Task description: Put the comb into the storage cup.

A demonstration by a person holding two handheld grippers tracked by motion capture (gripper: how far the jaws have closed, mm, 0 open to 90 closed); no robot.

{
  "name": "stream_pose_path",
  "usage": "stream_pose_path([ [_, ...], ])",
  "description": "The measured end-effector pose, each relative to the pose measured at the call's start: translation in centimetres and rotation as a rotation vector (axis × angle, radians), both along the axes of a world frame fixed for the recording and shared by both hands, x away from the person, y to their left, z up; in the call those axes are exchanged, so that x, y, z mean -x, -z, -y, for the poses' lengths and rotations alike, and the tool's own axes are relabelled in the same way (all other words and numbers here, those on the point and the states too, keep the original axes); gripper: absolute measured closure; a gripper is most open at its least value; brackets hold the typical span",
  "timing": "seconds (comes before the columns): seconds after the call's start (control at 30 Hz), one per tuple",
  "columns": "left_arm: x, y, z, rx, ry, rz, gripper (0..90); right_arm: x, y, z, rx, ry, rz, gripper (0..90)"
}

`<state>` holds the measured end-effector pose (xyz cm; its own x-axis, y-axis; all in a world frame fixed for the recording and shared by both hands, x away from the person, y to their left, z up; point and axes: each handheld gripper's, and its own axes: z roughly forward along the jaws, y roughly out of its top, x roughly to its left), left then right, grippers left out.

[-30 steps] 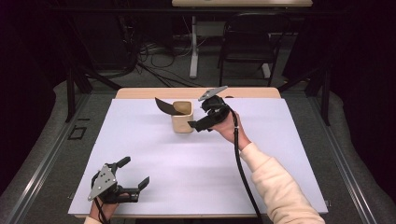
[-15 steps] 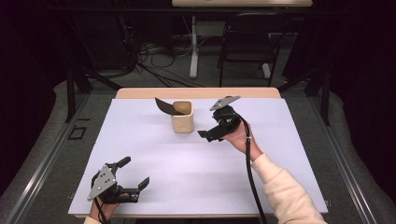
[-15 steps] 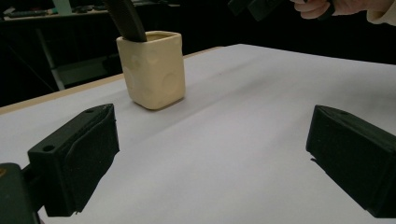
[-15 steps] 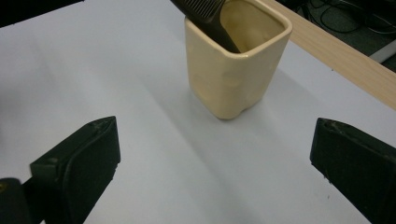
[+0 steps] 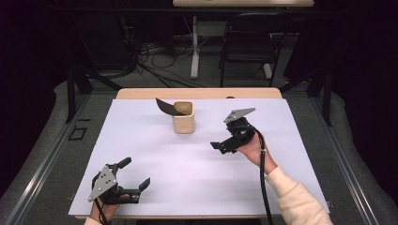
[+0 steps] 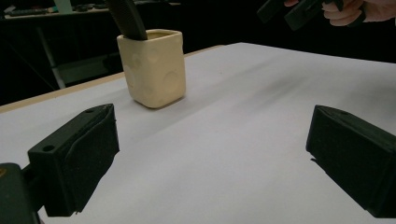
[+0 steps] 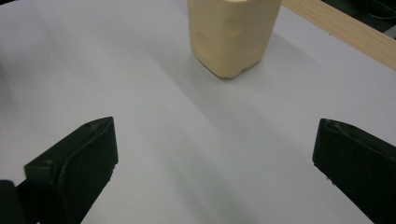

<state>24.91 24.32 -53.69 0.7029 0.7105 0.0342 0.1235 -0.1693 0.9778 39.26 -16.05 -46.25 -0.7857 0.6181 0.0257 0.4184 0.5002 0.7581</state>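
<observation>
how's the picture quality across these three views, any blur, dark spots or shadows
High view: the white table sheet is evenly lit, the room behind nearly black. Left gripper view: the cream cup is fairly sharp, the near fingers soft. Right gripper view: the cup casts a soft shadow; its top is cropped.

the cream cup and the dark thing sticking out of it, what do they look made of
The cream cup looks like matte ceramic or moulded plastic: thick rounded rim, shallow round dimples, no gloss. The dark utensil standing in it seems plastic or silicone, dull and smooth; its lower end is hidden.
</observation>
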Motion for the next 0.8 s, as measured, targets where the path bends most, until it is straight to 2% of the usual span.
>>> stream_pose_path([
  [0.2,0.1,0.0,0.0,-0.001,-0.001,0.002,2.4,1.4,0.5,1.1,-0.001,0.005,-0.004,0.0],
  [0.47,0.0,0.0,0.0,-0.002,0.0,-0.001,2.4,3.1,1.1,2.6,0.004,0.024,0.015,0.0],
  [0.8,0.0,0.0,0.0,0.0,0.0,-0.002,2.3,4.8,1.7,3.4,0.02,0.029,0.01,0.0],
])
